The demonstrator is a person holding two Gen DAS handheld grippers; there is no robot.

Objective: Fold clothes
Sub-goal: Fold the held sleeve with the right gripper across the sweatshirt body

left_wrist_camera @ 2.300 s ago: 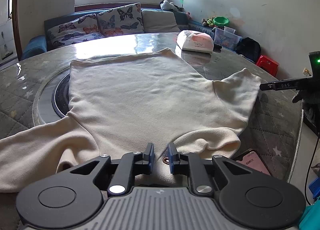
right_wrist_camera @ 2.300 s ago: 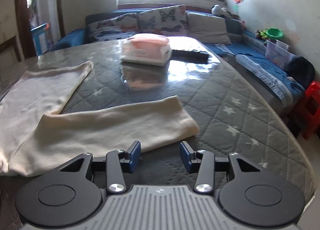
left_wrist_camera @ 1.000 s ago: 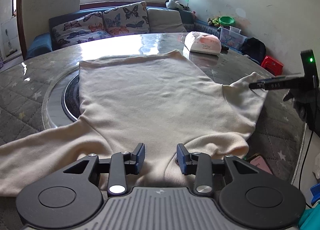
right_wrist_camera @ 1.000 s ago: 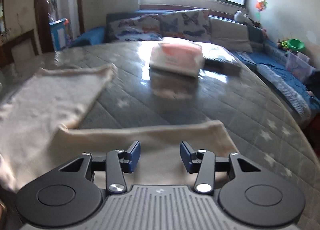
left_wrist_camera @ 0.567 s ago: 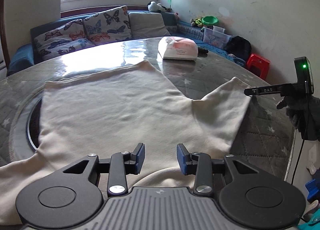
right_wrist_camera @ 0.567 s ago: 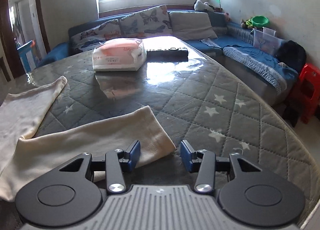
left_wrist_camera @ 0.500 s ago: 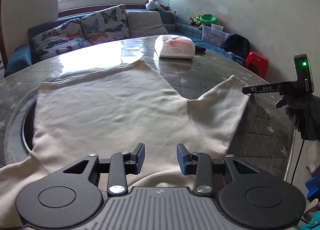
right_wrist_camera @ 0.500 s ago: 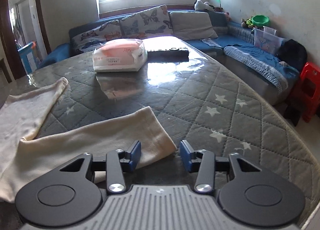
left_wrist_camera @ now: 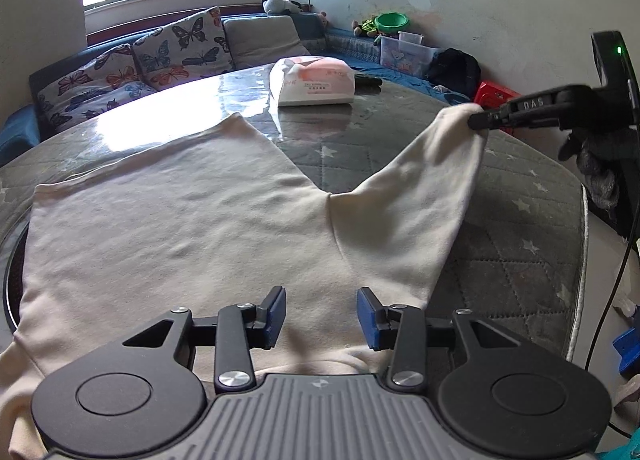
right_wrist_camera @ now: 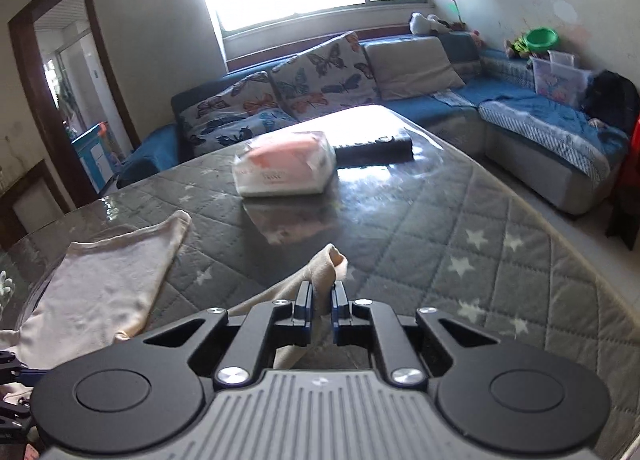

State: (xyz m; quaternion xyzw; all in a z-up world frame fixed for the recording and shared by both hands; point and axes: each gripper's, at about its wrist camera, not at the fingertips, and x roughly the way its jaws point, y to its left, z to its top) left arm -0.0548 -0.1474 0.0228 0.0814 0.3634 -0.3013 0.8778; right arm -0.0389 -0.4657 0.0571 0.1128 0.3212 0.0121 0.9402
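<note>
Cream shirt (left_wrist_camera: pixel 180 228), spread flat on the big round table (left_wrist_camera: pixel 520 260), body lying just ahead of the left gripper (left_wrist_camera: pixel 321 312). One sleeve (left_wrist_camera: pixel 420 188) lifted off the table, its cuff pinched tight in the right gripper (right_wrist_camera: pixel 320 306), a bit of cloth poking out past the blue pads. Left gripper jaws opening, spread apart low over the collar end, nothing squeezed between them.

Step in hand, by the look of it: folding the sleeve in over the body. Next move probably calls for carrying the cuff across toward the middle of the shirt, laying it flat, then letting go. Left gripper likely needed to press the shoulder down so the shirt stays put.

Half a second ago: right jaws wide, cuff lying flat on the table just in front of them. Now pressed together on the cuff and raised. Pack of tissues (right_wrist_camera: pixel 286 168) and dark remote (right_wrist_camera: pixel 376 146) far ahead, same as before.
</note>
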